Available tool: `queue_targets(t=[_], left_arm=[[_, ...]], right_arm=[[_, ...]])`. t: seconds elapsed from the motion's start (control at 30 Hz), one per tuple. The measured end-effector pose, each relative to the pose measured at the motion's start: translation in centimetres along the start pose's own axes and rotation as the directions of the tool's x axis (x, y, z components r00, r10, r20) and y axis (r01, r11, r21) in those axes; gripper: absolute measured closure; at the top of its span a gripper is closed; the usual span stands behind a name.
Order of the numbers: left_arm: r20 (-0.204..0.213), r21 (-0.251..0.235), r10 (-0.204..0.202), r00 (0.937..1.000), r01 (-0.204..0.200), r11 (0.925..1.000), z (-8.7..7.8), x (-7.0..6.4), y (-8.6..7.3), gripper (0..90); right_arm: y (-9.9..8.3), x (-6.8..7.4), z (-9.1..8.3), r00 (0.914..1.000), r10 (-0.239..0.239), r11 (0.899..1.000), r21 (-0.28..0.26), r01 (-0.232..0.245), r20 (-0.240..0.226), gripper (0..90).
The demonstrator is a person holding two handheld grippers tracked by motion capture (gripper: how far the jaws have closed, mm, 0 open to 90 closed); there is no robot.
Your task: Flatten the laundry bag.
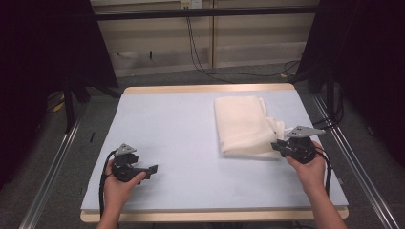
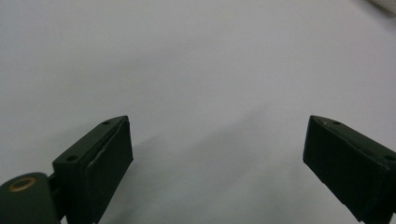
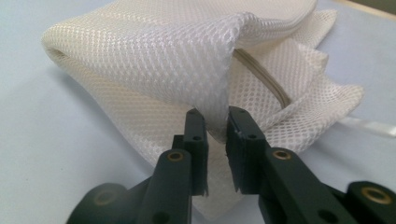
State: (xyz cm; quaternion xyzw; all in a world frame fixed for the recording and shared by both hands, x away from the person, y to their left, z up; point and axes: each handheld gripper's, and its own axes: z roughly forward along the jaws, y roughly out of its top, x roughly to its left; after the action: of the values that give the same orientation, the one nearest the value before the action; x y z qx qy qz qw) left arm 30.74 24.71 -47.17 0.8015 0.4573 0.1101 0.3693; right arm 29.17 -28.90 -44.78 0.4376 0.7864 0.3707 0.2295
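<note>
High view: folded white mesh bag on table's right half; right gripper at its near-right corner, left gripper well apart, near-left.
Left gripper view: jaws wide apart, nothing btwn.
Right gripper view: jaws pinched on mesh fold, lifted edge w/ zipper beside.

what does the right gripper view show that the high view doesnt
Right gripper view alone: the mesh weave of the white bag, its zipper, and a fold of mesh pinched between the jaws of the right gripper.

High view alone: the whole table, the left gripper open over bare surface far from the bag, both hands, and the floor and cables beyond.

Both: the folded bag lying on the pale blue table, with the right gripper at its near right corner.
</note>
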Motion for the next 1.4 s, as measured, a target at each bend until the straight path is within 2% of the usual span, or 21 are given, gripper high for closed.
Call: queue_targets(t=[0.03, 0.17, 0.23, 0.3, 0.37, 0.4, 0.47, 0.53, 0.63, 0.67, 0.7, 0.8, 0.97, 1.07, 1.27, 1.3, 1.4], left_arm=[[-0.002, -0.003, -0.008, 1.0, 0.008, 1.0, 0.1, -0.1, 0.0, 8.0], [0.007, 0.0, 0.005, 1.0, -0.005, 1.0, 0.1, -0.2, 0.3, 8.0], [0.009, -0.007, 0.001, 1.0, -0.001, 1.0, 0.2, -0.3, 0.3, 8.0], [0.005, -0.008, 0.003, 1.0, -0.002, 1.0, 0.1, -0.2, 0.3, 8.0], [0.003, -0.002, 0.012, 0.9999, -0.012, 0.9999, 0.0, 0.0, 0.3, 8.0], [0.006, -0.014, -0.005, 1.0, 0.005, 0.9999, 0.0, -0.1, 0.3, 8.0], [0.005, -0.013, -0.004, 1.0, 0.004, 0.9999, 0.0, -0.1, 0.3, 8.0], [0.006, -0.003, 0.006, 1.0, -0.006, 1.0, 0.0, 0.0, 0.2, 8.0], [0.008, -0.008, 0.0, 1.0, 0.0, 1.0, 0.1, -0.2, 0.2, 8.0], [0.009, -0.004, 0.005, 1.0, -0.005, 1.0, 0.1, -0.2, 0.2, 8.1], [0.009, -0.004, 0.005, 1.0, -0.005, 1.0, 0.1, -0.2, 0.2, 8.1], [0.008, -0.006, 0.002, 1.0, -0.002, 1.0, 0.1, -0.2, 0.2, 8.2], [0.013, -0.009, -0.006, 0.9999, 0.006, 0.9999, 0.2, -0.1, 0.3, 8.4], [0.016, 0.007, 0.014, 0.9998, -0.014, 0.9999, 0.2, -0.2, 0.4, 8.4], [0.019, -0.006, 0.009, 0.9998, -0.008, 0.9999, 0.4, -0.4, 0.5, 8.5], [0.02, 0.008, 0.017, 0.9997, -0.017, 0.9998, 0.4, -0.4, 0.5, 8.7], [0.02, 0.005, 0.019, 0.9996, -0.019, 0.9998, 0.5, -0.5, 0.5, 9.2]], right_arm=[[0.0, 0.0, 0.0, 1.0, 0.0, 1.0, 0.0, 0.0, 0.0, 79.4], [0.3, 0.3, -0.1, 0.9996, -0.03, 1.0, -0.006, 0.03, -0.003, 81.0], [0.5, 0.3, -0.2, 0.9992, -0.04, 0.999, -0.024, 0.04, -0.005, 80.5], [0.5, 0.2, -0.2, 0.9997, -0.026, 0.999, -0.037, 0.025, -0.006, 77.1], [0.4, 0.1, -0.1, 0.9997, 0.023, 0.998, -0.052, -0.023, -0.014, 69.6], [0.4, 0.0, 0.0, 0.9995, 0.03, 0.998, -0.05, -0.031, -0.01, 68.5], [0.1, -0.1, 0.5, 0.999, 0.045, 0.998, -0.033, -0.045, -0.003, 61.8], [-0.3, -0.2, 1.1, 0.9981, 0.061, 0.998, -0.009, -0.061, 0.001, 61.0], [-0.5, -0.3, 1.4, 0.9982, 0.059, 0.998, -0.001, -0.059, 0.006, 64.3], [-0.5, -0.4, 1.5, 0.9982, 0.059, 0.998, -0.017, -0.059, 0.009, 70.0], [-0.5, -0.4, 1.5, 0.9982, 0.059, 0.998, -0.017, -0.059, 0.009, 70.0], [0.0, -0.4, 1.3, 0.9993, 0.036, 0.999, -0.015, -0.036, -0.001, 76.5], [0.8, -0.2, 0.8, 0.9998, 0.015, 0.999, -0.046, -0.014, 0.01, 76.8], [1.4, 0.1, 0.5, 0.9998, -0.008, 0.997, -0.073, 0.01, 0.018, 76.7], [2.3, 0.6, 0.3, 0.9995, -0.027, 0.995, -0.1, 0.029, 0.017, 76.7], [2.6, 0.6, 0.3, 0.9994, -0.034, 0.993, -0.109, 0.035, 0.012, 76.7], [3.3, 1.0, 0.4, 0.9987, -0.051, 0.99, -0.134, 0.052, 0.01, 76.6]])
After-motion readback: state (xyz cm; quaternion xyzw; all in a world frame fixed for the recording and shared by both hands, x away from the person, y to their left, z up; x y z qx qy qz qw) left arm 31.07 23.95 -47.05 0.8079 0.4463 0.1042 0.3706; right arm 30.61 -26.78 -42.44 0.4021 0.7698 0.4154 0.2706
